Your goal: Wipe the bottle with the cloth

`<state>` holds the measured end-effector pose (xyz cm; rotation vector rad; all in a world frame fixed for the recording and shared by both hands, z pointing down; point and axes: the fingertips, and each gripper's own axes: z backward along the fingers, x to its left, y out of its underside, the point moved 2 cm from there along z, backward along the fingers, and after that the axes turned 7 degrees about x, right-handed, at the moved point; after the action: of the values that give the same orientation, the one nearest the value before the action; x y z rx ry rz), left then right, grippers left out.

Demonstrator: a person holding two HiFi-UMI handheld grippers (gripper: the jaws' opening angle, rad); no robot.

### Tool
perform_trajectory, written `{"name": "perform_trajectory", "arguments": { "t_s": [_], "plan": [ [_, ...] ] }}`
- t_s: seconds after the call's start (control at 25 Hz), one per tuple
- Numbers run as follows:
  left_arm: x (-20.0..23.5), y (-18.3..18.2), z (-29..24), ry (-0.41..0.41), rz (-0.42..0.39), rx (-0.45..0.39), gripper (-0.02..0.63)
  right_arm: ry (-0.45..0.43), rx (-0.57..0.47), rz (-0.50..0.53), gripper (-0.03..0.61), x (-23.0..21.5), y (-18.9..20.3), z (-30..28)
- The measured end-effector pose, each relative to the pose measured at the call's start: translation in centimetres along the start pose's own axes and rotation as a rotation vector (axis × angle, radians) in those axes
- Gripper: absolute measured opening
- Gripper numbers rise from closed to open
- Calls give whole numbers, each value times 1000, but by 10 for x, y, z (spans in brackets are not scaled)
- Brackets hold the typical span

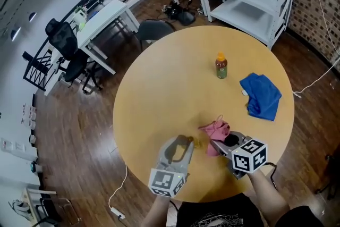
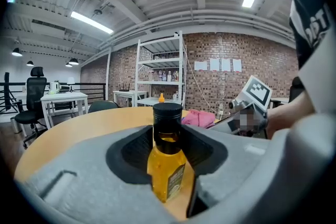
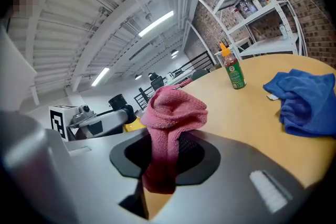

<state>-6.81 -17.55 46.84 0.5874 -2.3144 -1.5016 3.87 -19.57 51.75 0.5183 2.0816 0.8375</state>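
Left hand-held gripper (image 1: 183, 145) clenched on an upright amber bottle (image 2: 167, 168) with a black cap, low at the near edge of the round desk (image 1: 159, 93), right hand-held gripper (image 1: 220, 145) just beside it grasping a bunched pink cloth (image 3: 170, 113), green-labelled bottle (image 1: 221, 66) and crumpled blue cloth (image 1: 261, 95) beyond.

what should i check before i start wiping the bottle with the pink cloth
1. Bottle held by left gripper: ok, jaws shut on its neck.
2. Pink cloth held by right gripper: ok, a fold sticks out past the jaws.
3. Black cap on: ok.
4. Cloth touching bottle: not ok, they are apart.
5. Other bottle and blue cloth out of the way: ok, further off on the table.
6. Bottle's base resting on table: cannot tell.
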Motion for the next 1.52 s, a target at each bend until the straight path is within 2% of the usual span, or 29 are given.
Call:
{"name": "perform_trajectory", "arguments": {
  "t_s": [0.12, 0.36, 0.64, 0.72, 0.8, 1.08, 1.52],
  "plan": [
    [-1, 1, 0, -9, 14, 5, 190, 32, 2, 69, 98, 3, -4, 5],
    [2, 11, 9, -13, 42, 0, 190, 112, -44, 132, 98, 13, -8, 18],
    [-17, 29, 53, -20, 71, -9, 184, 259, -101, 249, 94, 64, 12, 47],
    [-25, 33, 68, -24, 94, -22, 115, 299, -110, 268, 94, 80, 22, 53],
    [-32, 37, 81, -26, 111, -25, 75, 327, -122, 278, 94, 96, 31, 58],
    [-52, 40, 106, -26, 144, -22, 5, 365, -145, 293, 94, 128, 47, 67],
    [-77, 34, 128, 11, 136, -31, 5, 374, -128, 316, 95, 153, 60, 72]
  ]
}}
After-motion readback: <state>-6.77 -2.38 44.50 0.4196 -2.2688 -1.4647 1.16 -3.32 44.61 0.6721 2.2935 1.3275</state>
